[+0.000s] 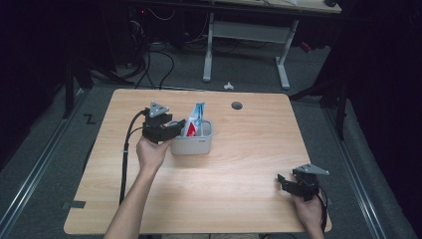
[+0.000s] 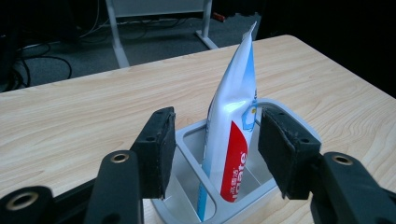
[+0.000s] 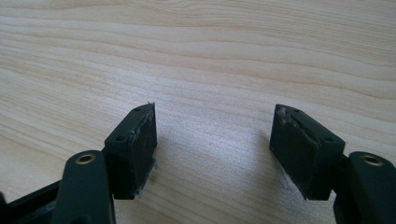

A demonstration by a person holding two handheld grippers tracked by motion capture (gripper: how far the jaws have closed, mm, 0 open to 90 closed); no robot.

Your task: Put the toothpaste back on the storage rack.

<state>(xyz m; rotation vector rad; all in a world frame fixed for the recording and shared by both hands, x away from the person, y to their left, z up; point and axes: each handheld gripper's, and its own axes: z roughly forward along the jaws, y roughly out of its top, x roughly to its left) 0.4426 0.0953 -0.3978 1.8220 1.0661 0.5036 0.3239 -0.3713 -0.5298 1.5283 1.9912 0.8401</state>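
The toothpaste tube (image 2: 231,135) is standing nearly upright in the grey holder (image 2: 187,140), rising between your left gripper's (image 2: 215,149) spread, untouching jaws, while your right gripper (image 3: 212,144) is idling open, well apart.

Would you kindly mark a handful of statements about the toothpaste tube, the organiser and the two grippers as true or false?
1. The white, blue and red toothpaste tube stands upright in the grey plastic organiser. True.
2. The left gripper is clamped on the tube. False: its jaws stand apart on either side, and the pads do not press on it.
3. The right gripper holds a toothbrush. False: its jaws are open over the bare light wooden table.
4. The organiser has more than one compartment. True.
5. The organiser sits at the table's near right corner. False: it sits left of centre, by the left gripper.
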